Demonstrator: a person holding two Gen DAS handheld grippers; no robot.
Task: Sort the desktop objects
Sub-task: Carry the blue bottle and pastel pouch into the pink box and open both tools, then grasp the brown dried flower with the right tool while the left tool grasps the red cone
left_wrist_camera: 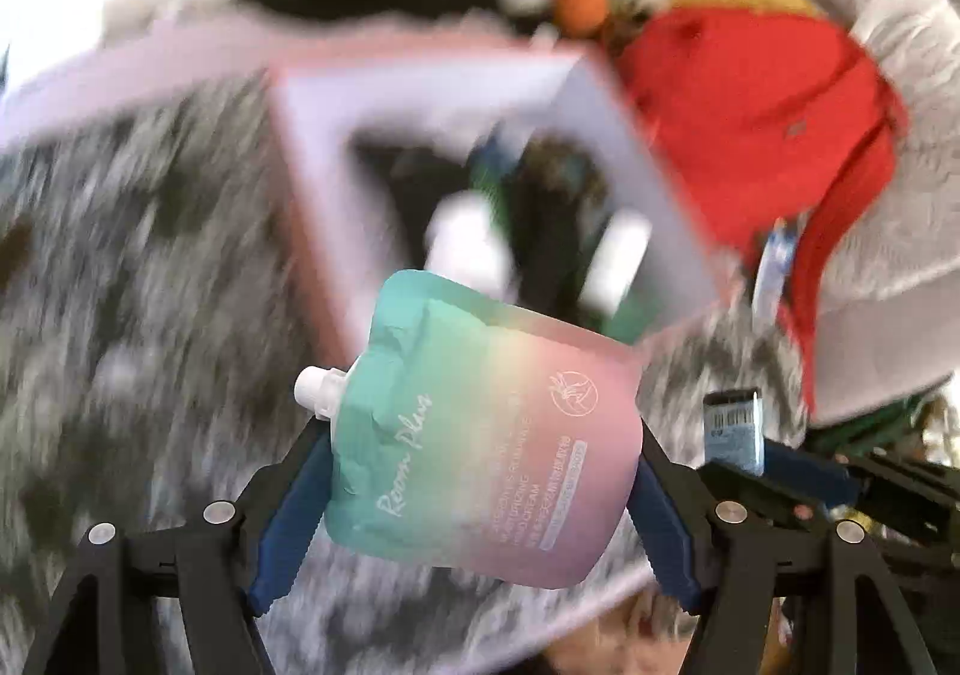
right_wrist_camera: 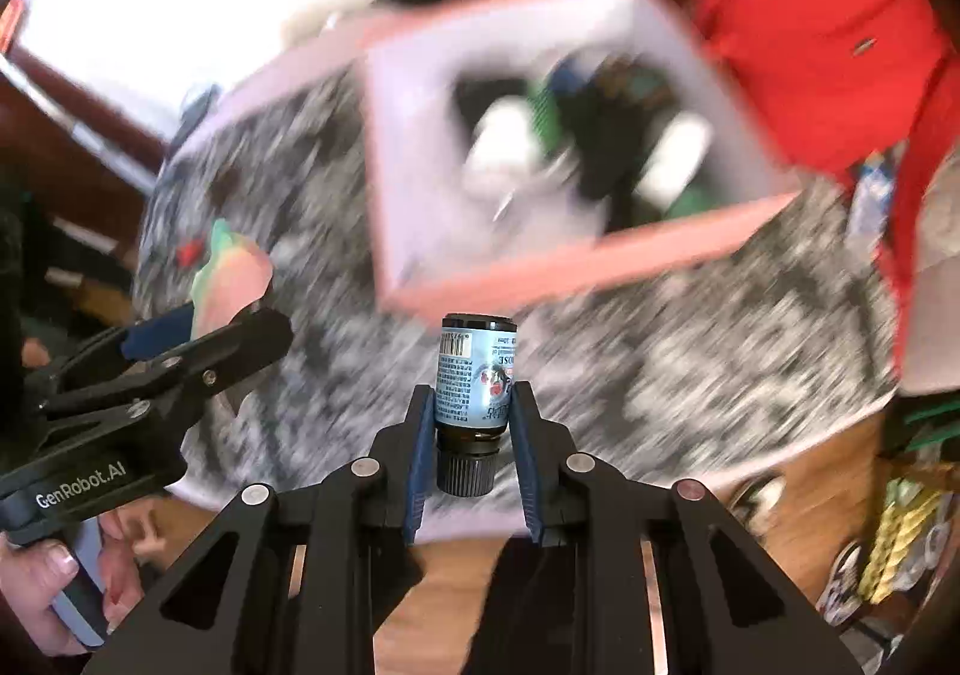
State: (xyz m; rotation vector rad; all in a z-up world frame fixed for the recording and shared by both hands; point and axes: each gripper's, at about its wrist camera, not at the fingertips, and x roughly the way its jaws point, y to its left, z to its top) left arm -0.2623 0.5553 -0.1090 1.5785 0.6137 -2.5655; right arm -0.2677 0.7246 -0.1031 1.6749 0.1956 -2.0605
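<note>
Left hand-held gripper (left_wrist_camera: pixel 480 471): clenched on a teal-to-pink spout pouch (left_wrist_camera: pixel 480 435), held in the air before the pink box (left_wrist_camera: pixel 456 183), white spout to the left.

Right hand-held gripper (right_wrist_camera: pixel 471 423): clamped on a small blue-labelled bottle (right_wrist_camera: pixel 474 375), dark cap toward the camera, held short of the pink box's near wall.

Box contents: blurred; white and green shapes only.

Surroundings: speckled grey table cover (right_wrist_camera: pixel 660 375); red cloth (right_wrist_camera: pixel 810 45) right of the box.

Right wrist view alone shows a person's hand (right_wrist_camera: pixel 54 591) gripping the left handle; left wrist view alone shows the pouch's lettering.
</note>
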